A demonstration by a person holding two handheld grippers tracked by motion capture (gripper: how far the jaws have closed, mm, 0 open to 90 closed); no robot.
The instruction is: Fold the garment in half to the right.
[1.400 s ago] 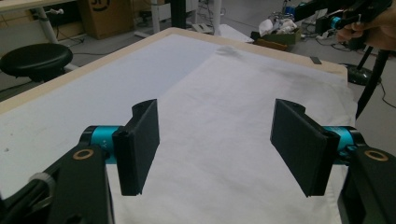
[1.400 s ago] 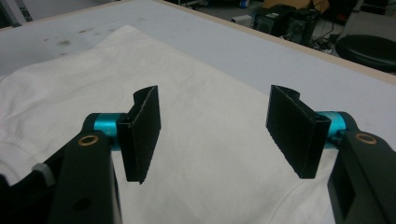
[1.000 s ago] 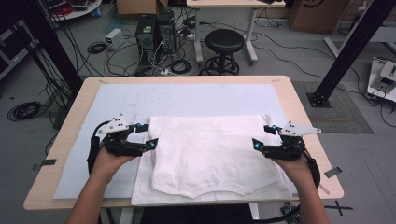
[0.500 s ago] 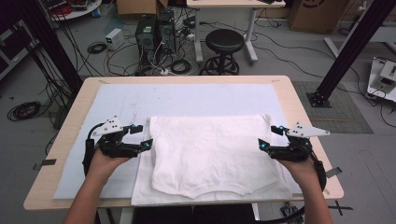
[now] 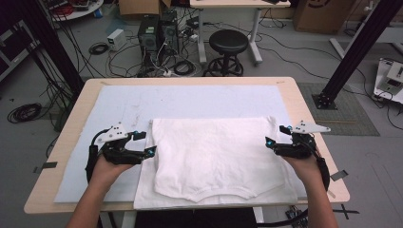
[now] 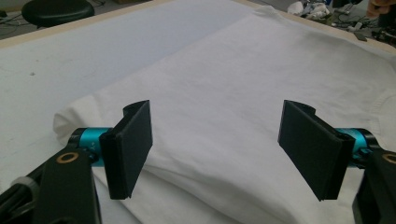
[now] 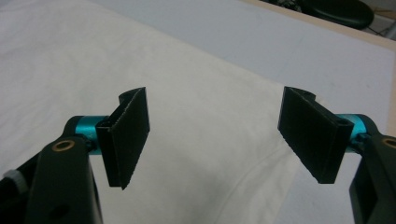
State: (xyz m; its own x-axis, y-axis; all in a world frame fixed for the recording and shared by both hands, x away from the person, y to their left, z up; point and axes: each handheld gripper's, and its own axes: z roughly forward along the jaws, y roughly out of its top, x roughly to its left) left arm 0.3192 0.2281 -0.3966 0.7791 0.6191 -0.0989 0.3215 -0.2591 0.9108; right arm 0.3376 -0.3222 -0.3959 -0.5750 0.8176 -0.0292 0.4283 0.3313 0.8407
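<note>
On table [image 5: 71,142]: one white shirt [image 5: 216,156], two tongs spread wide.

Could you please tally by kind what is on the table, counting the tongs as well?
White garment, folded: 1
Pale blue mat under it: 1
Tongs, both open, one at each side edge of the garment: 2, left and right
Total: 4
</note>
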